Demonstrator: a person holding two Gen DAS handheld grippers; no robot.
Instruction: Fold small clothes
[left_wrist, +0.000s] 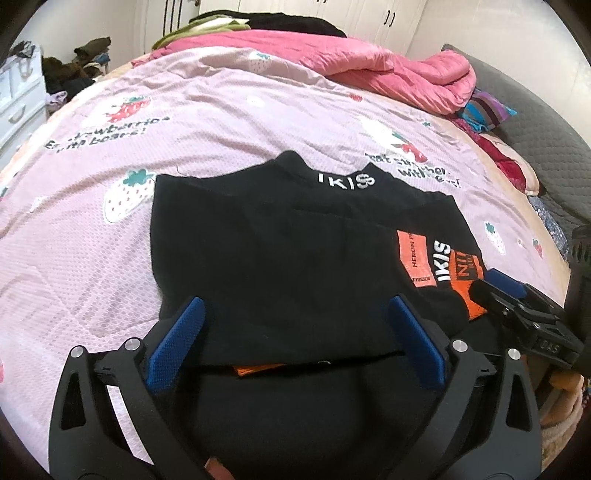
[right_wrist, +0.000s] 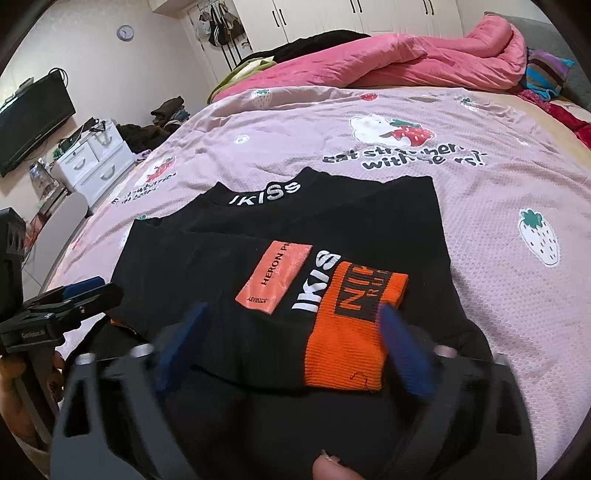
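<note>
A black top (left_wrist: 277, 240) (right_wrist: 221, 240) with white "IKISS" lettering lies folded on the pink strawberry bedspread (left_wrist: 221, 110) (right_wrist: 480, 206), its neck towards the far side. A sleeve with an orange cuff (right_wrist: 347, 350) (left_wrist: 471, 291) and a peach patch (right_wrist: 275, 277) (left_wrist: 413, 254) is laid across its near right part. My left gripper (left_wrist: 295, 301) (right_wrist: 85, 288) hangs open over the top's near left edge, nothing between its blue pads. My right gripper (right_wrist: 293, 308) (left_wrist: 495, 284) is open too and straddles the orange cuff, and its pads do not press on it.
A rumpled pink quilt (left_wrist: 388, 70) (right_wrist: 406, 62) covers the far side of the bed, with a striped pillow (left_wrist: 487, 110) at the right. Beyond the bed's left edge stand white drawers (right_wrist: 96, 162), a dark screen (right_wrist: 29, 118) and a heap of clothes (right_wrist: 166, 110).
</note>
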